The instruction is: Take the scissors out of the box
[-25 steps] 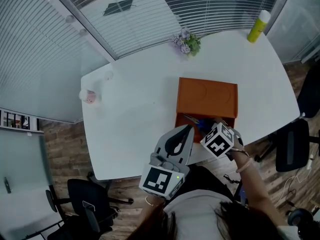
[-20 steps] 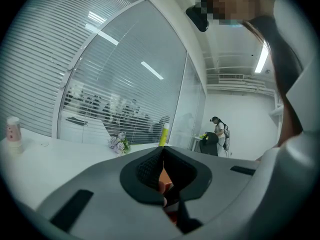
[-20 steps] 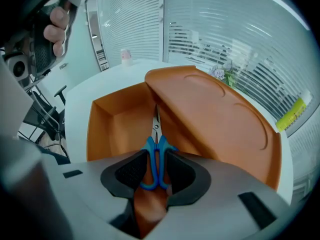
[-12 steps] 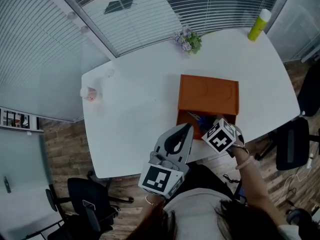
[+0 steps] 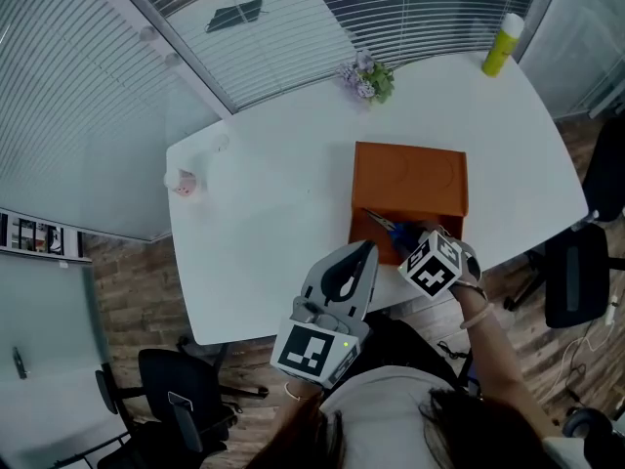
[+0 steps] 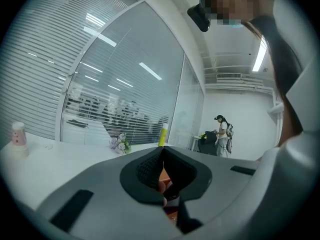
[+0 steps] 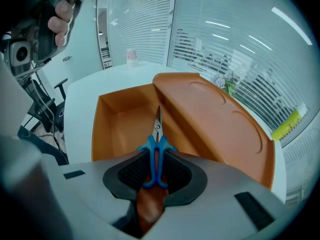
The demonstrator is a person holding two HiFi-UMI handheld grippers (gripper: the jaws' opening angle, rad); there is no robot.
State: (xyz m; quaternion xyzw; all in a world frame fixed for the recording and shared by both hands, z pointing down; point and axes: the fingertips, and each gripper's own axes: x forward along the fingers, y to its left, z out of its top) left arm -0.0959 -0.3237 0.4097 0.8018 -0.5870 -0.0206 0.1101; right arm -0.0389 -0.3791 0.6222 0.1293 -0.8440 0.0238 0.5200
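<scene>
Your right gripper (image 5: 410, 238) reaches down into the open near end of the orange plastic box (image 5: 410, 179), right of centre in the head view. In the right gripper view, that gripper (image 7: 155, 156) has the small blue-handled scissors with short metal blades (image 7: 155, 146) between its jaws. The jaws have just been closing, and the dark pads (image 7: 131, 173) now sit narrow against both sides of the blue handles. The blades point up the frame into the box, running along the edge of the orange lid (image 7: 215, 119) that leans over its right half. The scissors (image 5: 384, 225) are inside the box; you cannot tell whether they rest on its floor.

Your left gripper (image 5: 365, 252) hovers at the lower centre of the head view, over the near edge of the white table (image 5: 273, 223), beside the box and apart from it. In the left gripper view, its jaws are drawn together to a thin slit with nothing held, and the gripper (image 6: 162, 171) points roughly level across the table.

At the table's far side stand a yellow bottle (image 5: 500, 47) at the upper right, a small bunch of purple flowers (image 5: 366, 78) near the top centre, and a small pink cup (image 5: 183, 182) at the left edge.
</scene>
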